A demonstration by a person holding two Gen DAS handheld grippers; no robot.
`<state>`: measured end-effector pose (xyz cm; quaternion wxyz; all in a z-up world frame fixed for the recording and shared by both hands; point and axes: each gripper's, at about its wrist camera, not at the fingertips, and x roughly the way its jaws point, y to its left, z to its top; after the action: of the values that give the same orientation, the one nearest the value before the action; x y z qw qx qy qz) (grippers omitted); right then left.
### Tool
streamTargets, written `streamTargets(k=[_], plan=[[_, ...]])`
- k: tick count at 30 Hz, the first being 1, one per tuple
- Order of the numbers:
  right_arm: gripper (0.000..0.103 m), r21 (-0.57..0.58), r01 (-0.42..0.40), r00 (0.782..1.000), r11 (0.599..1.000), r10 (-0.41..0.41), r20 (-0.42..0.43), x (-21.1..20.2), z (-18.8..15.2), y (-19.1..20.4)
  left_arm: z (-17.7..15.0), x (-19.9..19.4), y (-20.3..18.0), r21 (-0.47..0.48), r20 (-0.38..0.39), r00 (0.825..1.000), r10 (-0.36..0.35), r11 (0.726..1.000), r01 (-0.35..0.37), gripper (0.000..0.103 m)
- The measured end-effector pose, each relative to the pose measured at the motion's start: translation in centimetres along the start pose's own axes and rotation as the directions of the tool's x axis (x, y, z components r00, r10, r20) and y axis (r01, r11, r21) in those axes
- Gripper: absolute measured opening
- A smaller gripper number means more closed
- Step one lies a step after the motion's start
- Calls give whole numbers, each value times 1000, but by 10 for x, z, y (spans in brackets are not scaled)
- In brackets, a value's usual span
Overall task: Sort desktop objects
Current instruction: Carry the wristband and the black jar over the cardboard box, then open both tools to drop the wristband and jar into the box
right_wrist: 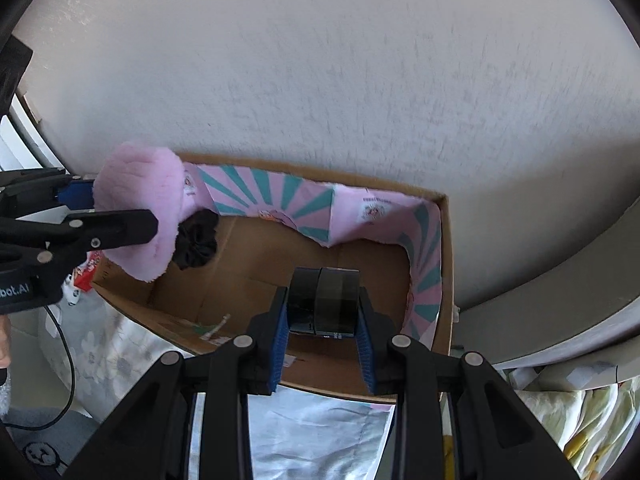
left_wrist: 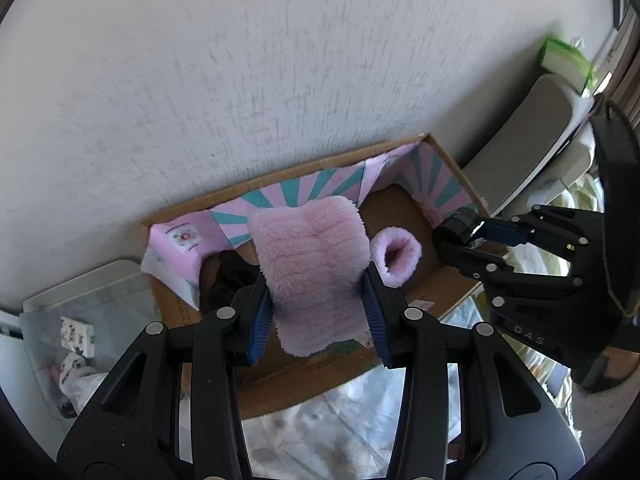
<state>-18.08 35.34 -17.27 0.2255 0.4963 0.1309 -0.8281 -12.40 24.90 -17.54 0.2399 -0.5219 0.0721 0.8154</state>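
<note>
Two hand-held grippers hung over one cardboard box (right_wrist: 446, 264) that stood against a pale wall (right_wrist: 320, 80), its inner sides lined with pink and teal paper (right_wrist: 304, 204). Largest of the carried things was a pink fluffy slipper (left_wrist: 316, 264), clenched across its middle by the left hand-held gripper (left_wrist: 320, 312) above the left part of the box; in the right wrist view it sat at the far left, over the box's left rim. It looked soft and light, likely to squash and sag under the pads, so a hold across the thick middle seemed soundest. A second pink slipper (left_wrist: 396, 258) lay inside the box just to the right. A black scrunchie (right_wrist: 197, 240) lay on the box floor, near the left wall. Smallest was a dark hard case (right_wrist: 325, 300), gripped by its two sides in the right hand-held gripper (right_wrist: 325, 334) above the box's right part; stiff and smooth, it might slip if the hold eased.
</note>
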Motion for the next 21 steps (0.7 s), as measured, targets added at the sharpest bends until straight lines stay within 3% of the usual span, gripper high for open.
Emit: streamTargets(k=[8, 19, 21], plan=[[28, 22, -17, 999, 1000, 18, -40, 21, 0, -6, -5, 37, 4, 1, -72, 997, 32, 999, -32, 38], [28, 21, -34, 996, 999, 36, -76, 38, 1, -4, -11, 50, 11, 10, -110, 993, 41, 999, -40, 38], [28, 15, -31, 996, 999, 32, -80, 39, 2, -2, -10, 50, 12, -2, -119, 992, 42, 999, -43, 44]])
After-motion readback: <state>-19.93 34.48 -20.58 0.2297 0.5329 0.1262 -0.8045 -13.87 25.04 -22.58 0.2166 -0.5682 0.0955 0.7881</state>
